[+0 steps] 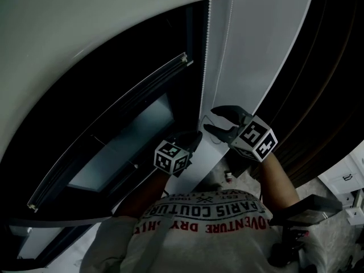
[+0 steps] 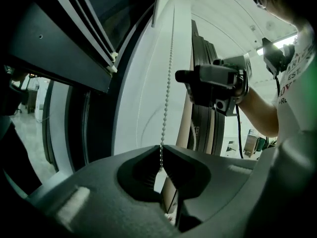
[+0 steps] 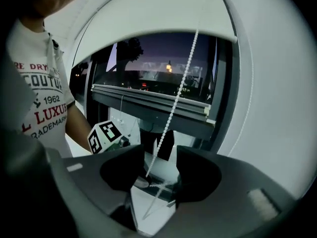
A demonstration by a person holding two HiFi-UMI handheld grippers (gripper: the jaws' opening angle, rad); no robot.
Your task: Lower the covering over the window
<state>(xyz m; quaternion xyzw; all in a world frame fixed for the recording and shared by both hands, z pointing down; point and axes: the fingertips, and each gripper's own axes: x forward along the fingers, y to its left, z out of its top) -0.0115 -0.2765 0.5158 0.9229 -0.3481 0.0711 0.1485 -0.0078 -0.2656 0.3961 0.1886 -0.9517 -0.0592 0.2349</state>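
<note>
"Where is the blind?"
"The white blind (image 1: 85, 33) covers only the window's (image 1: 133, 132) top, beside the bead chain (image 1: 203, 67)."
"And the hands?"
"The left gripper (image 2: 161, 155) points nearly level, pinched onto that chain. The right gripper (image 3: 161, 167) is higher up it, jaws wide, with the chain loose between them."
</note>
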